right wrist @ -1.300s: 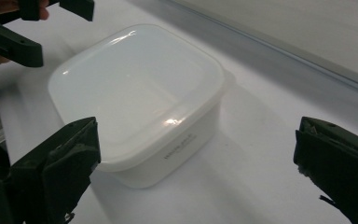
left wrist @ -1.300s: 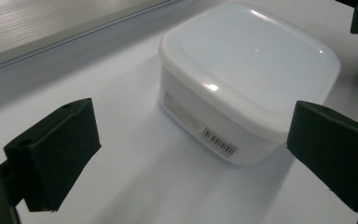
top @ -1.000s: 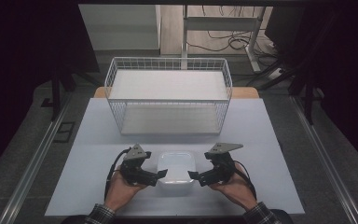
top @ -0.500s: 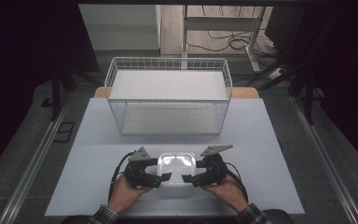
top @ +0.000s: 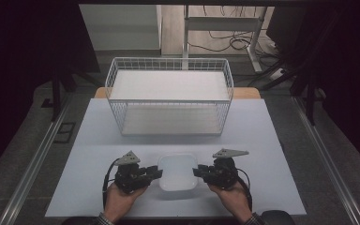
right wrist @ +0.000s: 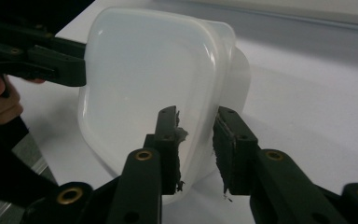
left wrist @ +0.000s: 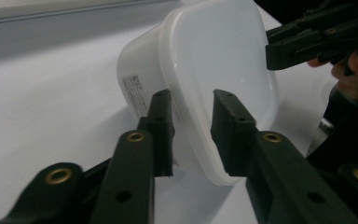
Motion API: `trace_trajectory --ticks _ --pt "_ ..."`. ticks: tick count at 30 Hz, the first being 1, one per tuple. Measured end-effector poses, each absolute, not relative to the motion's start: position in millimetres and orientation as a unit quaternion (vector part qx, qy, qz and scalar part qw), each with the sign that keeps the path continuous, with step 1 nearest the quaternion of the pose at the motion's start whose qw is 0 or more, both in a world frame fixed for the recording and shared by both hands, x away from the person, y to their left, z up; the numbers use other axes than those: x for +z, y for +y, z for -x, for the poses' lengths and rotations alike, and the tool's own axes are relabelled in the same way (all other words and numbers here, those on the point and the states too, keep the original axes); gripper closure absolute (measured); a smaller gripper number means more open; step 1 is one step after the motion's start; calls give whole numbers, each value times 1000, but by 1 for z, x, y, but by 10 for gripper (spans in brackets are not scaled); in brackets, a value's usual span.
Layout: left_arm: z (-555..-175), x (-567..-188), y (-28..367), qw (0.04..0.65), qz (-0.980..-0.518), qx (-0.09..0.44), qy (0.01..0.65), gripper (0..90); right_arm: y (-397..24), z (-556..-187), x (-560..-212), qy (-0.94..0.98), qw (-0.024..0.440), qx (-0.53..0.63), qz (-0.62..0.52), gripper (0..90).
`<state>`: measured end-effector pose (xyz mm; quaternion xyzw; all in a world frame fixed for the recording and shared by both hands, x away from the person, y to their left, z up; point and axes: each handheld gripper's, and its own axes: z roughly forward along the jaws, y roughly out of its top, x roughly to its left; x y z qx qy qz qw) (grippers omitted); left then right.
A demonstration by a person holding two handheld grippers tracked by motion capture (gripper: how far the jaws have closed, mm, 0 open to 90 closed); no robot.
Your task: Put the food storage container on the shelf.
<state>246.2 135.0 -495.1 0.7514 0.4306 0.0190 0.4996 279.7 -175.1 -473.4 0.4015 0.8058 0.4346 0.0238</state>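
Note:
A white plastic container (top: 178,172) with a lid sits on the pale table (top: 272,154) near its front edge, between my two grippers. My left gripper (top: 158,172) holds its left side, and in the left gripper view the jaws (left wrist: 191,135) straddle the lid's rim (left wrist: 200,140), one on the lid and one against the wall. From the other side, my right gripper (top: 196,172) clamps the rim (right wrist: 200,140) the same way (right wrist: 196,149). Each gripper view also shows the other gripper at the container's far edge (left wrist: 307,42) (right wrist: 42,60).
A white wire basket (top: 168,61) stands at the back middle of the table, open at the top. Bare table lies between it and the container. Metal rails run along the floor on both sides, and cables lie on the floor beyond the table.
Both grippers have drawn slightly toward the table's front edge and closed in on the container, which has shifted a little toward the person with them.

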Motion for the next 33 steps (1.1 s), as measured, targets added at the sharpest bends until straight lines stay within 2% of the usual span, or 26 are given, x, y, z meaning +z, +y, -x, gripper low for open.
trace_trajectory --ticks 3,15,33 --pt "-246 -496 137 512 -742 16 432 801 -179 -280 -474 795 31 444 -413 767" --pt "-257 -489 140 518 -737 36 432 801 -175 -282 -466 794 68 461 -390 776" --pt "-319 -468 154 513 -728 94 444 791 -152 -345 -453 785 95 480 -380 776"
